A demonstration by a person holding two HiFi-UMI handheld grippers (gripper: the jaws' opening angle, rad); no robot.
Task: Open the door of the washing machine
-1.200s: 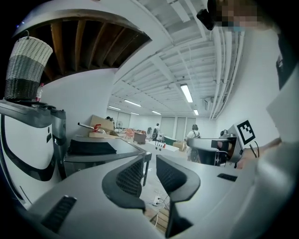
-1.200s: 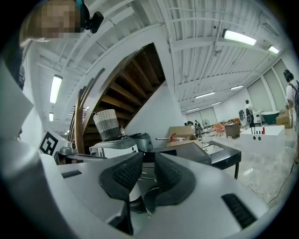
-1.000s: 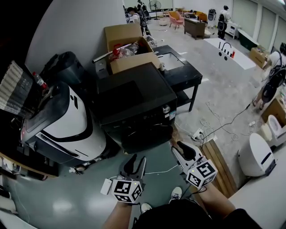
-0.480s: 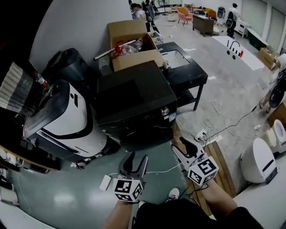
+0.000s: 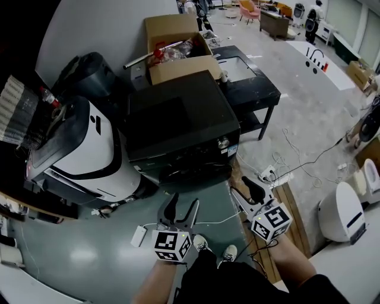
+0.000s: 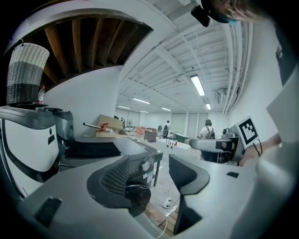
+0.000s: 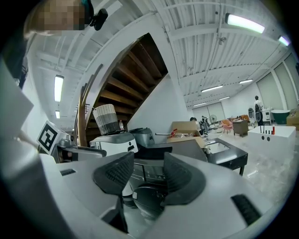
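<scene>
Open hall with a green-grey floor (image 5: 89, 261) in the near field and pale concrete farther back, seen steeply from above. Nearest the camera, the person's forearms (image 5: 155, 284) carry the two grippers side by side, both aimed at the machine's front. The left gripper (image 5: 183, 205) has its jaws opening with nothing between them; in the left gripper view the gap frames only the dark round door (image 6: 136, 193) some way beyond. The right gripper (image 5: 247, 191), next to a strip of wooden planks (image 5: 291, 217), likewise has its jaws opening and unloaded, apart from the machine. The black washing machine (image 5: 178, 116) stands just ahead of both grippers, front turned toward the person; its door lies flush with the front, low beneath the control strip and a silver knob (image 5: 224, 143). Left of the machine stands a white appliance with black trim (image 5: 89, 157), and past it a woven basket (image 5: 18, 116). A power strip (image 5: 270, 175) with trailing cables lies on the floor to the right. Behind the machine sit an open cardboard box (image 5: 172, 50) and a black table (image 5: 252, 89). People (image 5: 313, 15) stand at the far end of the hall
</scene>
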